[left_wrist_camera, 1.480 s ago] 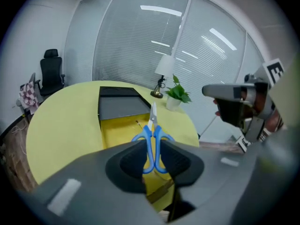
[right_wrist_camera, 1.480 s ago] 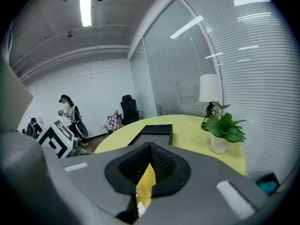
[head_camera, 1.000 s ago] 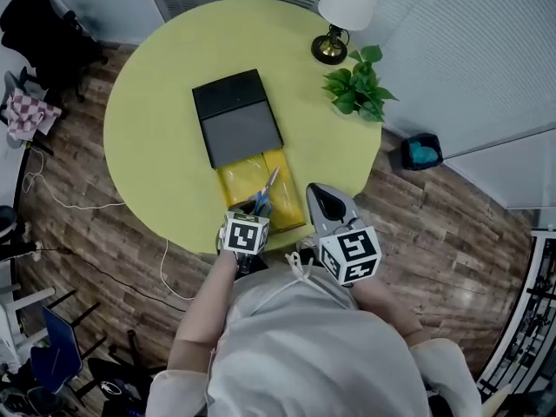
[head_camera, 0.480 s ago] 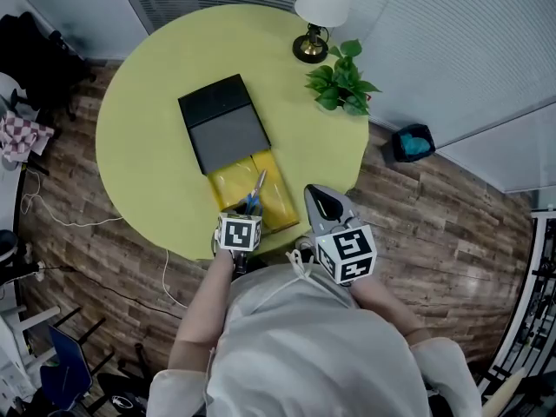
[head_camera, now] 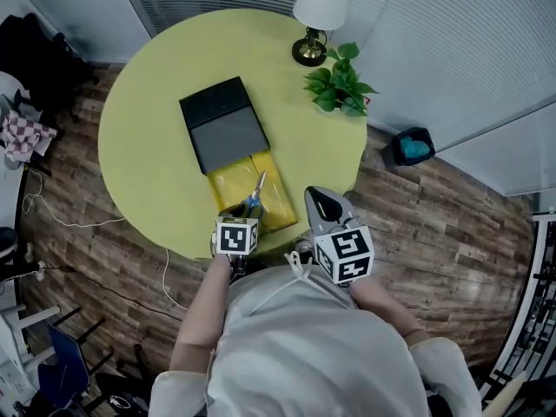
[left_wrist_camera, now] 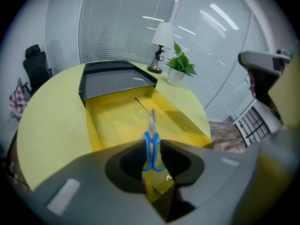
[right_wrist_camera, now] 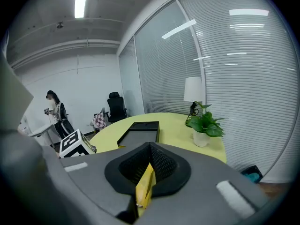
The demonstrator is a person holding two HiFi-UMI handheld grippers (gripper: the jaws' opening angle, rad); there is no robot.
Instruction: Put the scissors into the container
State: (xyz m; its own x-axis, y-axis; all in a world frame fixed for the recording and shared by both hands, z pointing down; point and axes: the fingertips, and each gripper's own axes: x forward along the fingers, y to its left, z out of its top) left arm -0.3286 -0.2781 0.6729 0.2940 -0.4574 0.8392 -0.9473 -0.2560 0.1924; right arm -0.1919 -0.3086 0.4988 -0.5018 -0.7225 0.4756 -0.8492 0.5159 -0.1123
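A round yellow table [head_camera: 148, 137] is standing on a wooden floor [head_camera: 434, 224], a lamp [head_camera: 320, 7] sitting at its one o'clock edge, a plant [head_camera: 339, 81] at two, window blinds [head_camera: 469, 50] running behind.

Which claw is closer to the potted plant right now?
Right. The right claw sits at the near edge of the table, below the potted plant in the head view; the left claw, holding the scissors over the yellow container, is farther left.

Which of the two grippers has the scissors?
The left gripper: its jaws are shut on the blue-handled scissors over the yellow tray. The right gripper pinches only the tray's yellow edge.
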